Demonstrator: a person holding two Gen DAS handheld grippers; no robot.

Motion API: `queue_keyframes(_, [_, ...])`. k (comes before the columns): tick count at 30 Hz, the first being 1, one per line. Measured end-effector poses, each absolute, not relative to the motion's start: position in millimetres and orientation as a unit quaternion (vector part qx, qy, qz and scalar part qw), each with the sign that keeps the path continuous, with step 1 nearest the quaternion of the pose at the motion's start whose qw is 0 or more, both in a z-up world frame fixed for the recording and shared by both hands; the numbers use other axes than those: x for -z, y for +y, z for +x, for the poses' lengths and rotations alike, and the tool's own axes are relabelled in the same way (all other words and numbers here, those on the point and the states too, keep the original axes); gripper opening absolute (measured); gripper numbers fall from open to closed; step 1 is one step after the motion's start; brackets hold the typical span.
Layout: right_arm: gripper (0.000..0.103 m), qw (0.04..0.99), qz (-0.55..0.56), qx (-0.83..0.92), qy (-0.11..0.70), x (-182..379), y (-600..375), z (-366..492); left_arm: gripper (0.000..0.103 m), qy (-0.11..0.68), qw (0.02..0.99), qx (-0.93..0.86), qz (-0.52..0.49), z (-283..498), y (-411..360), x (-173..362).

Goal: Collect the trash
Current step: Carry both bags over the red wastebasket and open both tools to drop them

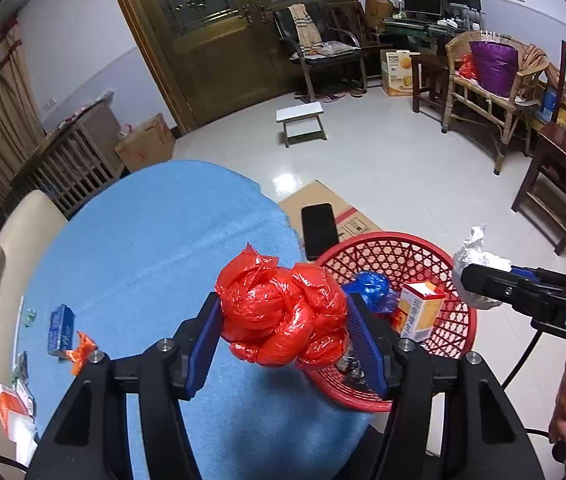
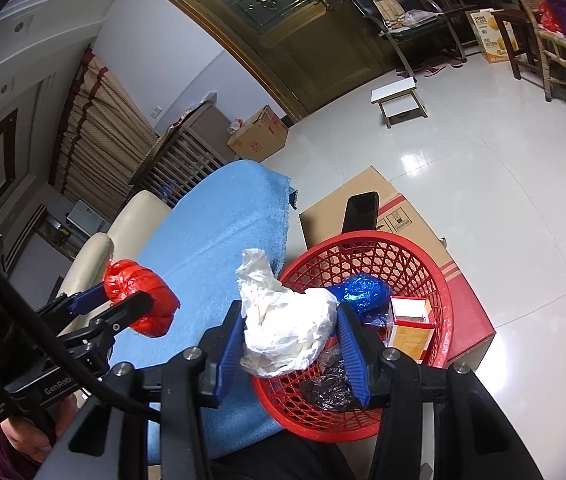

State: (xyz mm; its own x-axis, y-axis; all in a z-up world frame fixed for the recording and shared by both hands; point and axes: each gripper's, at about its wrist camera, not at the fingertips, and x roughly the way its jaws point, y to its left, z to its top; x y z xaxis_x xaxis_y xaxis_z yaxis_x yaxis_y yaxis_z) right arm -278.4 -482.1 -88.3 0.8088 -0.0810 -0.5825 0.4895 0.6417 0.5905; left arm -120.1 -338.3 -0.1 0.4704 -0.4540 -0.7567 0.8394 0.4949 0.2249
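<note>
Fingers of my left gripper (image 1: pixel 283 324) pinch a red bag (image 1: pixel 283 316); my right gripper (image 2: pixel 289 340) pinches a white bag (image 2: pixel 283 332). Basket (image 2: pixel 439 280) waits at two o'clock. I should bring each bag fully over the rim before releasing.

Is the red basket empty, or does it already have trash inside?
Not empty. The red basket already holds a crumpled blue bag, an orange-and-white carton with its top open, and a dark plastic bag.
</note>
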Motion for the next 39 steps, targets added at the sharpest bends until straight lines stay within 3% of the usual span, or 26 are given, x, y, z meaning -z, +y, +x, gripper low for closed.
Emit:
queue_keyframes(14, [0.050, 0.858, 0.400, 0.179, 0.267, 97.6, -488.7, -279.7, 0.064, 0.364, 0.763, 0.461, 0.267, -118.4, -345.7, 21.1])
queue_keyframes(29, [0.061, 0.830, 0.432, 0.199, 0.292, 110.4, -499.4, -278.7, 0.067, 0.393, 0.741, 0.477, 0.263, -114.7, -353.4, 34.4])
queue_keyframes(39, [0.061, 0.826, 0.434, 0.203, 0.299, 109.6, -497.1, -274.7, 0.070, 0.409, 0.737, 0.485, 0.234, -106.2, -342.8, 33.5])
